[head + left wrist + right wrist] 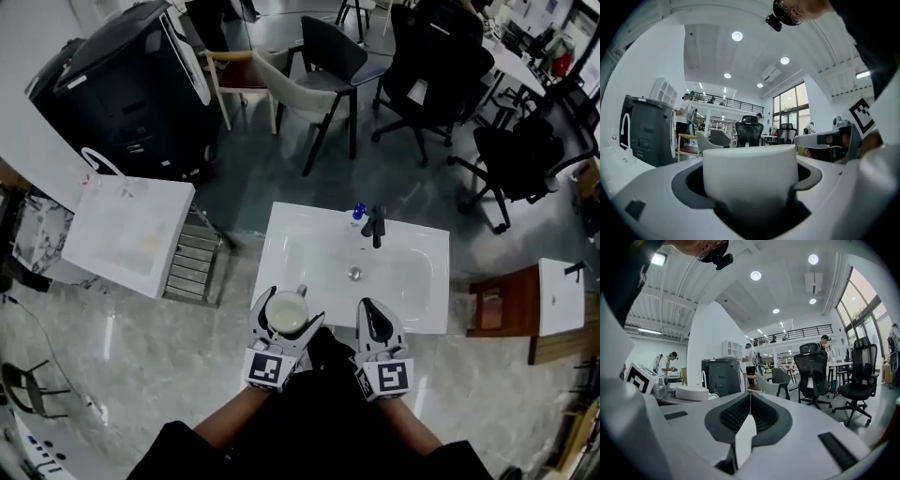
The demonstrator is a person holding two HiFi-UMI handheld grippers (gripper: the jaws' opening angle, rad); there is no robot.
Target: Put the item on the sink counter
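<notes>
The left gripper (286,319) is closed around a white cup (750,174). Its two jaws squeeze the cup from both sides, and the cup stands straight up between them. In the head view the cup's little handle (302,291) points away from the person, toward the sink.

The cup is right at the front left edge of the white sink worktop (281,234). It may be resting on the edge or held just above it; the head view is too small to tell.

The right gripper (371,309) is empty. Its jaws are pressed together with nothing between them. It sits just beside the left gripper, at the front edge of the same worktop.

At the back of the sink stands a black tap (377,228). A small bottle with a blue top (358,213) stands just beside the tap.

To the left, well apart, is another white worktop (131,234). Behind it is a big black machine (131,84). Some chairs (328,66) stand on the floor past the sink.
</notes>
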